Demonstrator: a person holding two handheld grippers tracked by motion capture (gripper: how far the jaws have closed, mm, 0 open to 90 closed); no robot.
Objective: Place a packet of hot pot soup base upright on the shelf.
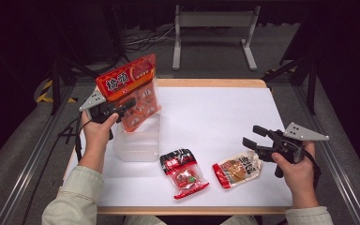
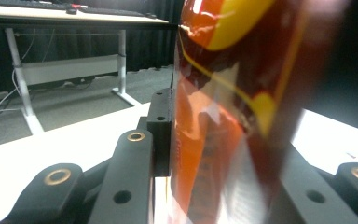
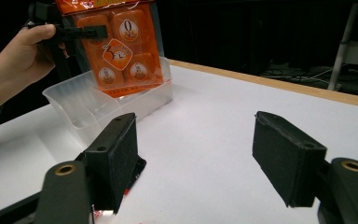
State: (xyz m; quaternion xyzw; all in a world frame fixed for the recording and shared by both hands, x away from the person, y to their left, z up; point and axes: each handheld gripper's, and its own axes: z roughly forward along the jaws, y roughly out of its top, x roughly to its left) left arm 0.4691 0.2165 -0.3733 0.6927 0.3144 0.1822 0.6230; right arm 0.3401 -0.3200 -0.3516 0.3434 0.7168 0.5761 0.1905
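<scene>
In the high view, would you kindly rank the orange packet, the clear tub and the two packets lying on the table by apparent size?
1. Orange packet, though it is held up nearer the camera, so unsure.
2. Clear tub, partly hidden.
3. Red-black packet and tan packet: they look alike.

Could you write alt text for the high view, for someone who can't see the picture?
A person's left gripper holds a large orange snack packet upright over a clear plastic tub on a white table. The right gripper hovers open near two smaller packets lying flat: a red and black packet and a beige packet.
</scene>
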